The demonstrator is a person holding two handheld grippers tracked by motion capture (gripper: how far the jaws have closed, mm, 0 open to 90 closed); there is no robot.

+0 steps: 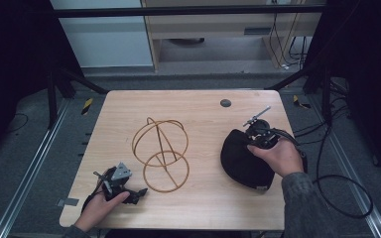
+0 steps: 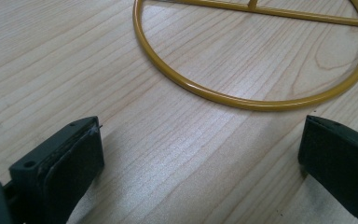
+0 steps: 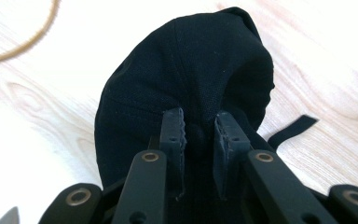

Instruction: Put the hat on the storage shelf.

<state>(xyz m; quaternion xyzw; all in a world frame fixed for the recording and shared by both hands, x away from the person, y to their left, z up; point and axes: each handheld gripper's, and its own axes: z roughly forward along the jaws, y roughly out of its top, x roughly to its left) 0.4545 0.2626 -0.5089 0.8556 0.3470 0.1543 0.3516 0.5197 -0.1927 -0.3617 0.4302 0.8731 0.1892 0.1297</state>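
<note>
A black cap [image 1: 240, 158] lies on the right side of the wooden table [image 1: 203, 208]. My right gripper [image 1: 254, 136] is at the cap's far edge, held by a hand. In the right gripper view the right gripper [image 3: 200, 135] is shut on a fold of the cap's cloth [image 3: 191, 60], and a black strap [image 3: 291, 130] trails on the wood. A yellow wire stand [image 1: 161, 148] with a ring base stands mid-table. My left gripper [image 1: 141, 192] rests near the front left. Its jaws stand wide open [image 2: 200, 158] with bare wood between them, just short of the ring [image 2: 242, 100].
A small dark round plug [image 1: 225, 103] sits in the tabletop near the far edge. Black cables [image 1: 337, 188] loop on the floor to the right of the table. Metal rails run along both sides, and a dark frame surrounds the table.
</note>
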